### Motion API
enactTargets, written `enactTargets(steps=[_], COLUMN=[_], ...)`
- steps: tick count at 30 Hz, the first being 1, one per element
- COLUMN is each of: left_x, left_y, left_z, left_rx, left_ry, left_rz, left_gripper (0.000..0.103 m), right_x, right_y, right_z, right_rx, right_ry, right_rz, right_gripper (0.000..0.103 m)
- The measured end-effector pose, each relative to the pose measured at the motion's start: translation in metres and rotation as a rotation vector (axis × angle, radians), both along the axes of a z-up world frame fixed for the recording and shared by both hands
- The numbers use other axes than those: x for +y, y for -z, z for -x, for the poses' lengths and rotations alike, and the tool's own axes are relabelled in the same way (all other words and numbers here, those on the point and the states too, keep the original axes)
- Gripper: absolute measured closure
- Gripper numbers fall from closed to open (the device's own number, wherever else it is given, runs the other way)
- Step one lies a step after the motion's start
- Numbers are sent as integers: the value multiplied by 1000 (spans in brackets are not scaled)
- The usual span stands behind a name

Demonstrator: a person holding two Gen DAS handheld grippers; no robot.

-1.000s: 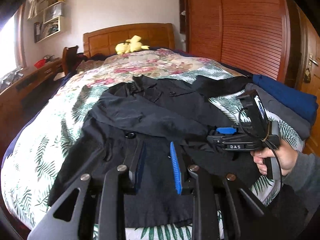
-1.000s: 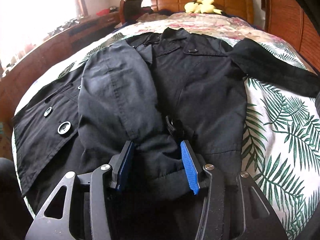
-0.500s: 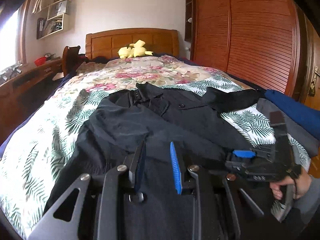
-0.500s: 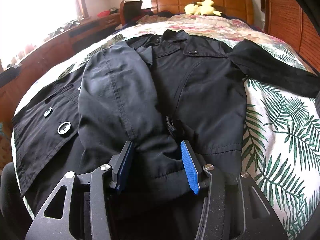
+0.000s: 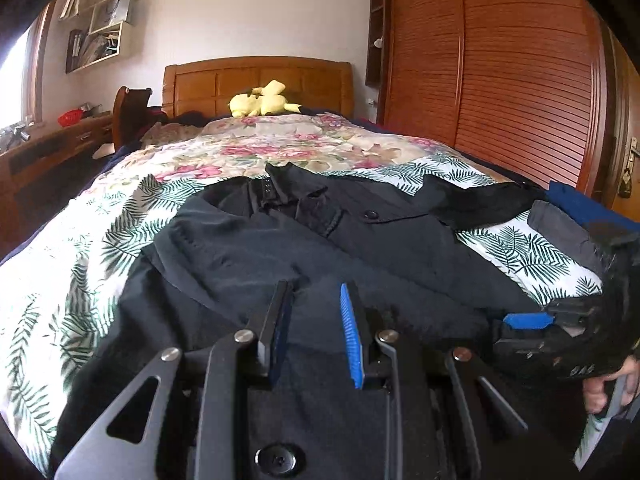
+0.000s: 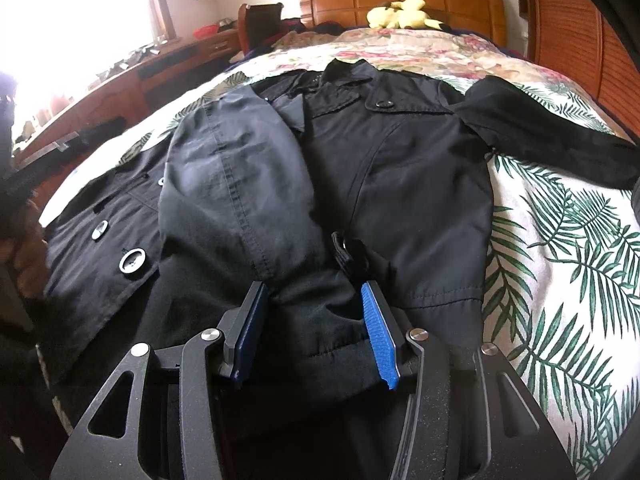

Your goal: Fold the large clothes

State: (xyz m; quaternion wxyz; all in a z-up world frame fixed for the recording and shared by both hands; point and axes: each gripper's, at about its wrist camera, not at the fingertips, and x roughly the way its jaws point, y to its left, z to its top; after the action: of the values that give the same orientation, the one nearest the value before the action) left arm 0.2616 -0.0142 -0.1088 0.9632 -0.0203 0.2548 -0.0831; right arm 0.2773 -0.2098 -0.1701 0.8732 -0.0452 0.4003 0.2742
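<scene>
Black coat flat near bed's foot edge — one sleeve folded across, other still out. Right gripper pinching cuff; left gripper spread, empty.

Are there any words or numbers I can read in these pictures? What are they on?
"DAS": white letters on the right claw body, low at the right of the left view, blurred and tilted, so I am not sure of them.
Papers on the wall shelf: too small to read.
The black coat: no label or print shows.
Nothing else can be read.
</scene>
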Motion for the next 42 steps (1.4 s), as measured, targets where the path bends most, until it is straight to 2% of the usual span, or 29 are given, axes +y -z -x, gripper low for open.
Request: enactTargets(steps=[3, 8, 11, 15, 18, 23, 28, 34, 40, 41, 42], left_x=[-3, -5, -4, -4, -4, -5, -4, -6, -7, -7, -7], left_y=[7, 5, 4, 5, 5, 5, 7, 8, 9, 9, 9], left_z=[2, 6, 7, 10, 10, 9, 5, 4, 3, 3, 3], left_rx=[-6, -27, -32, -37, -38, -30, -14, -8, -7, -6, -5], left_ry=[11, 13, 18, 26, 28, 34, 40, 47, 49, 49, 49], left_rz=[-12, -16, -15, -12, -11, -10, -8, -11, -16, -16, -16], left_gripper=[80, 80, 80, 80, 80, 80, 80, 80, 80, 80, 80], right_x=[-4, -21, -37, -60, -76, -103, -136, -170, -172, -170, -167], right_y=[-10, -43, -62, -68, -63, -43, -23, -9, -8, -8, -8], right_z=[1, -7, -30, -71, -104, -151, -187, -207, -223, -226, -230], right_rx=[5, -56, -92, -65, -38, 0, 60, 133, 135, 129, 122], right_ry=[-3, 34, 93, 160, 216, 334, 458, 585, 617, 616, 607], right_rz=[-9, -9, -2, -23, -18, 49, 21, -96, -93, -74, -51], right_gripper=[54, 54, 47, 46, 45, 45, 45, 45, 45, 58, 80])
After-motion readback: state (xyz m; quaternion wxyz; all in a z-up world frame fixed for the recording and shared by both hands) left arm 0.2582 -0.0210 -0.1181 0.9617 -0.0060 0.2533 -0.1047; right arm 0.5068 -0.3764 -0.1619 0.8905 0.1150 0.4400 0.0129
